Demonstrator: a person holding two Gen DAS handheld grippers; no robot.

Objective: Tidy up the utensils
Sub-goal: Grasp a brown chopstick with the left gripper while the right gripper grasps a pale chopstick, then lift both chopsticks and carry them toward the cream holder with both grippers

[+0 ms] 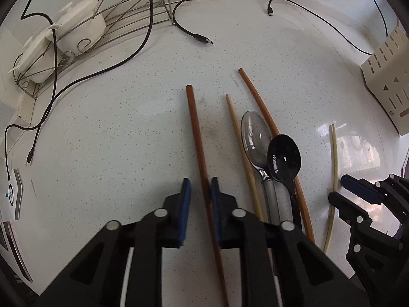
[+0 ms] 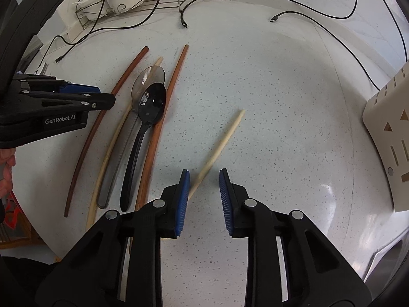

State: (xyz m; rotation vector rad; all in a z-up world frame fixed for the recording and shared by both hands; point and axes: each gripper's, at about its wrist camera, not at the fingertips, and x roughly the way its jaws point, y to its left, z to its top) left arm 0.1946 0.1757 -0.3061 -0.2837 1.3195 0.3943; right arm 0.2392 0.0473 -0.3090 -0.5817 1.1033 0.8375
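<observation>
Utensils lie on the white speckled counter. My left gripper (image 1: 200,183) is open, its blue pads on either side of a dark brown chopstick (image 1: 195,130), apart from it on the left and close on the right. To its right lie a cream chopstick (image 1: 239,133), a clear spoon (image 1: 255,138), a black spoon (image 1: 284,160) and a second brown chopstick (image 1: 260,105). My right gripper (image 2: 204,175) is open above a lone cream chopstick (image 2: 225,138) that passes by its left pad. The left gripper (image 2: 102,97) shows in the right wrist view, over the dark brown chopstick (image 2: 92,133).
A cream perforated utensil holder (image 2: 388,138) stands at the right; it also shows in the left wrist view (image 1: 388,76). A wire rack (image 1: 122,18) with white bowls stands at the back left. Black cables (image 1: 194,35) trail over the back of the counter. A white device (image 1: 14,194) sits at the left.
</observation>
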